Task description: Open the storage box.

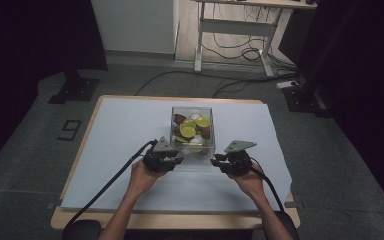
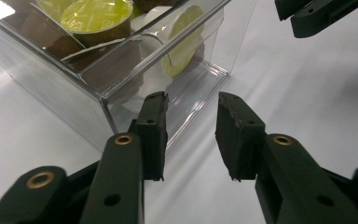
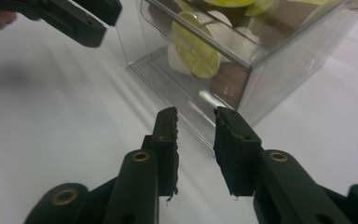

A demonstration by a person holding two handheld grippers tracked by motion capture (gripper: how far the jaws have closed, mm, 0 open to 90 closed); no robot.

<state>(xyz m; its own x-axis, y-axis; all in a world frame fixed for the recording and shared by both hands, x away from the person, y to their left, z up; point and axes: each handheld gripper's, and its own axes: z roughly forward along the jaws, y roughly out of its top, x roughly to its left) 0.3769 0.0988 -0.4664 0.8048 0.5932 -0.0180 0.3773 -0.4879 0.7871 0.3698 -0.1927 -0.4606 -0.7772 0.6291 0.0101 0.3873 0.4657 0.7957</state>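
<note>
A clear plastic box (image 1: 192,146) stands on the white sheet (image 1: 120,130) near the table's middle. It holds several coffee capsules (image 1: 188,132) with lime-green lids and brown or white bodies. My left gripper (image 1: 180,161) sits just left of the box's near corner, my right gripper (image 1: 214,161) just right of it. In the left gripper view the jaws (image 2: 191,105) stand apart with nothing between them, pointing at the box's corner (image 2: 74,88). The right gripper (image 3: 196,116) likewise has a gap and faces the box (image 3: 270,70), where a green-lidded capsule (image 3: 196,51) leans on the wall.
The wooden table edge (image 1: 180,220) shows beyond the sheet at the front. On the floor behind stand a desk frame (image 1: 235,30) with loose cables (image 1: 240,50) and dark stand bases at left (image 1: 75,90) and right (image 1: 300,97).
</note>
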